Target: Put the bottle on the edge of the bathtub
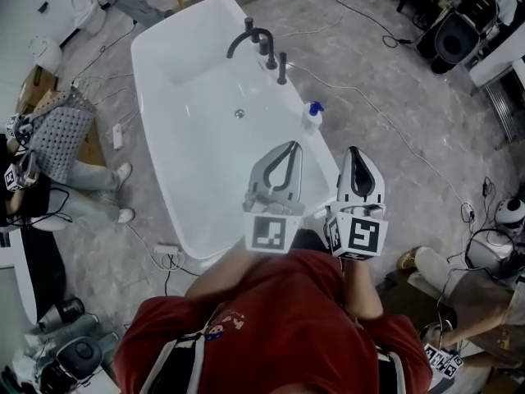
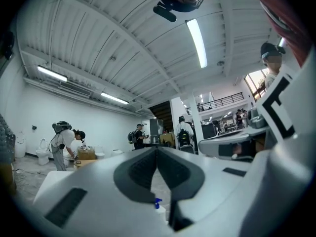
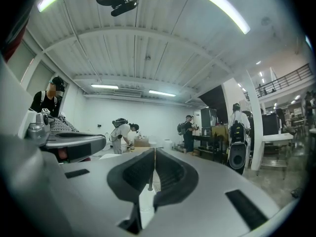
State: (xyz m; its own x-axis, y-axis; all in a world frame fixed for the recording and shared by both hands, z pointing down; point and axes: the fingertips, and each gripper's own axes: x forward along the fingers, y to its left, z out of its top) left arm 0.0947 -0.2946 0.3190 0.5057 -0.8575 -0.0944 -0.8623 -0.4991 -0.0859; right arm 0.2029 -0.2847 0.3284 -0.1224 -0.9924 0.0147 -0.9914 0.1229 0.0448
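**A:** Where does the bottle (image 1: 312, 115) stand?

**B:** Upright on the right-hand rim of the white bathtub (image 1: 197, 171), near the black faucet (image 1: 254, 39). White body, blue cap. Nothing touches it.

**A:** Left gripper (image 1: 294, 145)?

**B:** It points level over the tub's near end. In the left gripper view its 2 jaws meet at the tips (image 2: 157, 149), with nothing between them. The bottle (image 2: 158, 205) shows low in the gap behind the tips, further off and clear of the pads.

**A:** Right gripper (image 1: 353, 149)?

**B:** Just beside the left one, at the tub's right edge in the head view, also level. In the right gripper view its jaws are pressed together tip to tip (image 3: 154, 151) and hold nothing. Only white tub surface shows through the gap below.

**A:** Distance from the grippers to the bottle?

**B:** Both tips point toward the faucet end. The bottle sits ahead of them and apart from both.

**A:** Anything else?

**B:** The drain (image 1: 239, 113) lies in the tub floor, left of the bottle. Cables (image 1: 410, 146) trail over the grey floor to the right.
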